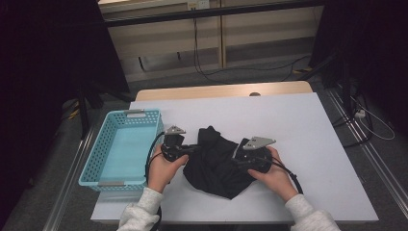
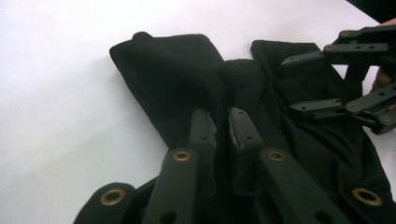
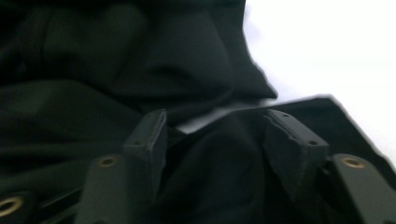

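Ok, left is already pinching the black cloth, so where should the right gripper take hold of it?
Take the raised fold at the black cloth's right edge, coming in low from the right. In the right gripper view that fold already bulges between the right gripper's parted jaws, with bare table just beyond it. The left gripper is shut on the opposite edge, so a right-edge grip probably lets you spread or lift it evenly.

A lab-style recording setup — a white-topped table point(image 1: 298, 120) on grey carpet, dark curtains point(image 1: 43, 62) at both sides, loose cables point(image 1: 202, 57) trailing across the floor.
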`<control>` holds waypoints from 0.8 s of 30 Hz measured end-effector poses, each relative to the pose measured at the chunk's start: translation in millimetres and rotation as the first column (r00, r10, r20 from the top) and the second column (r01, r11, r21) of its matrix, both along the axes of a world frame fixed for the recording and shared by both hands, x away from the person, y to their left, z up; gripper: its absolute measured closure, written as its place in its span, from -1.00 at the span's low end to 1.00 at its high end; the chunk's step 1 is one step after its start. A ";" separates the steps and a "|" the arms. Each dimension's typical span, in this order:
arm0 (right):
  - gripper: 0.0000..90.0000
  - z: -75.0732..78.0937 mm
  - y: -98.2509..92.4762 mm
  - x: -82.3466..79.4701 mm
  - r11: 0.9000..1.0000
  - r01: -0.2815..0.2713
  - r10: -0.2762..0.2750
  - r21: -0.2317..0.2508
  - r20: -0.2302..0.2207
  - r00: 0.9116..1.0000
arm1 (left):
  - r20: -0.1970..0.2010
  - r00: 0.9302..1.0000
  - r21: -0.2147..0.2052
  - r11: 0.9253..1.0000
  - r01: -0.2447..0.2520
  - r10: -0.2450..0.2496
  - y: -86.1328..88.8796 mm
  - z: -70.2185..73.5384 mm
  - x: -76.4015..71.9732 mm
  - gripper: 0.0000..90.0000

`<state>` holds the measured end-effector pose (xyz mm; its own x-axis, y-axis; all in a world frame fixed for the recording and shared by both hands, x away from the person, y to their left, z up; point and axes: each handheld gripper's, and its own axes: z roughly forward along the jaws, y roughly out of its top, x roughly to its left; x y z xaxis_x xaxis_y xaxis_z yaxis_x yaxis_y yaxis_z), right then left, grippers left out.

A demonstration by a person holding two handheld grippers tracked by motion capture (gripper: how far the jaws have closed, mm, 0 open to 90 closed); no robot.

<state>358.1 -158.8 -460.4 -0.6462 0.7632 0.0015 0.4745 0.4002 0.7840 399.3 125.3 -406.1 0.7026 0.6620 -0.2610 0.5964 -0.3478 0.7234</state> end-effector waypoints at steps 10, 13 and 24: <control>0.88 1.8 -13.6 -12.4 0.999 -0.023 0.025 0.043 -0.051 0.998 | -0.016 1.000 0.024 1.000 0.002 -0.001 -1.3 -6.7 -3.1 0.78; 0.93 2.7 -25.6 -21.4 0.997 -0.022 0.028 0.080 -0.080 0.996 | -0.017 1.000 0.025 1.000 -0.018 0.018 -1.8 -5.6 -1.5 0.64; 0.94 6.7 -40.5 -37.8 0.995 -0.070 0.078 0.077 -0.107 0.991 | 0.037 0.994 0.032 0.994 -0.100 0.099 -13.9 -5.0 15.4 -0.48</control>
<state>320.4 -199.2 -453.7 -0.6939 0.7084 0.1294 0.5305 0.3815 0.7570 414.7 111.4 -411.0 0.6411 0.7372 -0.2132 0.6033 -0.3125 0.7337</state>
